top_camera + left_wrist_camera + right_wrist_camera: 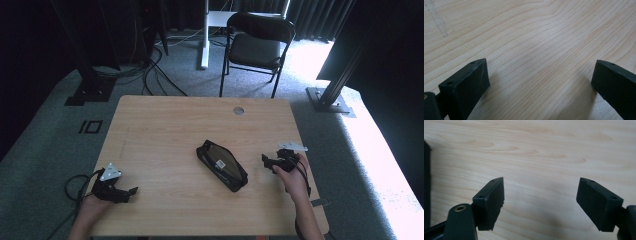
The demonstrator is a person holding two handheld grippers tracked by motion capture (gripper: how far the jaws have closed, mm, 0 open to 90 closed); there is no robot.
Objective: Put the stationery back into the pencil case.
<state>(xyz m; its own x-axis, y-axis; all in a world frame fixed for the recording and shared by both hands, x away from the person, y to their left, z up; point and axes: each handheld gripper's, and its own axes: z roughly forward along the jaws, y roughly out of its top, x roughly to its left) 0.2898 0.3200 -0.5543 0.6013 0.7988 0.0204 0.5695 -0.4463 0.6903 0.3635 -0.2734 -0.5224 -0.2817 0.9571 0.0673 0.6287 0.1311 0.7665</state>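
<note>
bare table (pixel 165 125) surrounds a black pouch (pixel 222 165), the lone obstacle between two well-separated grippers.

Pouch (pixel 222 165) mid-table (pixel 165 125), between left tool (pixel 131 192) at near-left corner and right tool (pixel 267 160) just beside it.

The table (pixel 165 125) is light wood with visible grain and a smooth, matt finish. The pouch (pixel 221 165) at its centre appears to be black fabric with a slightly glossy panel on top. Both the left gripper (pixel 540 82) and the right gripper (pixel 540 202) carry matt black jaws, seemingly plastic.
</note>
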